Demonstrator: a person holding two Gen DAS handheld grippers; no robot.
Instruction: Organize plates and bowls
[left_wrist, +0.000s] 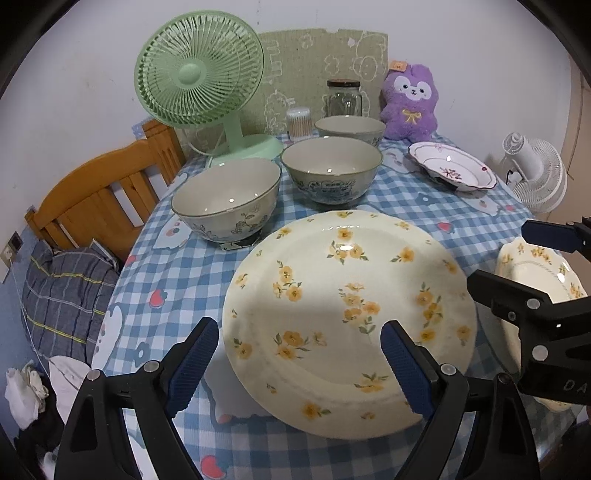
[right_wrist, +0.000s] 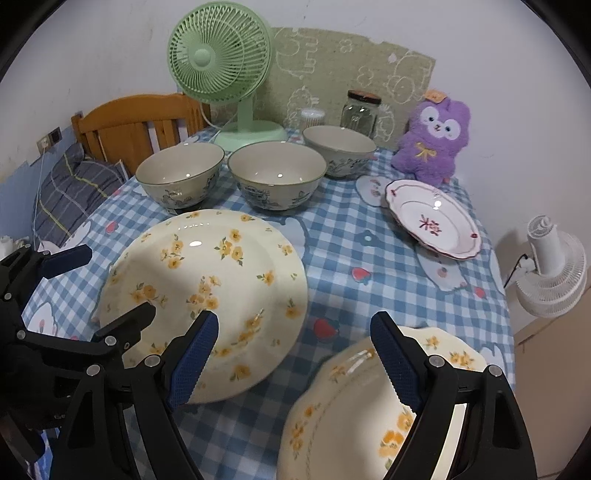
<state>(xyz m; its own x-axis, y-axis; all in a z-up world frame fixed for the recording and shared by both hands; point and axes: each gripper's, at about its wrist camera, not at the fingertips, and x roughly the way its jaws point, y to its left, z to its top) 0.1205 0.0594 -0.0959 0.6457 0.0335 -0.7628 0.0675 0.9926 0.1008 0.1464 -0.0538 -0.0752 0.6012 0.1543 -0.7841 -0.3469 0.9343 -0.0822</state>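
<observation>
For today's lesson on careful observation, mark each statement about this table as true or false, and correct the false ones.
1. Three bowls stand on the checked tablecloth. True: left bowl, middle bowl, right bowl.
2. The left gripper is clamped on the large yellow-flowered plate. False: its jaws stand open, holding nothing.
3. The green desk fan stands behind the bowls. True.
4. The purple plush toy sits inside a bowl. False: it sits on the tablecloth beside the pink-rimmed plate.
5. The right gripper is open above the table. True.
6. The glass jar lies on its side. False: it stands upright.
</observation>
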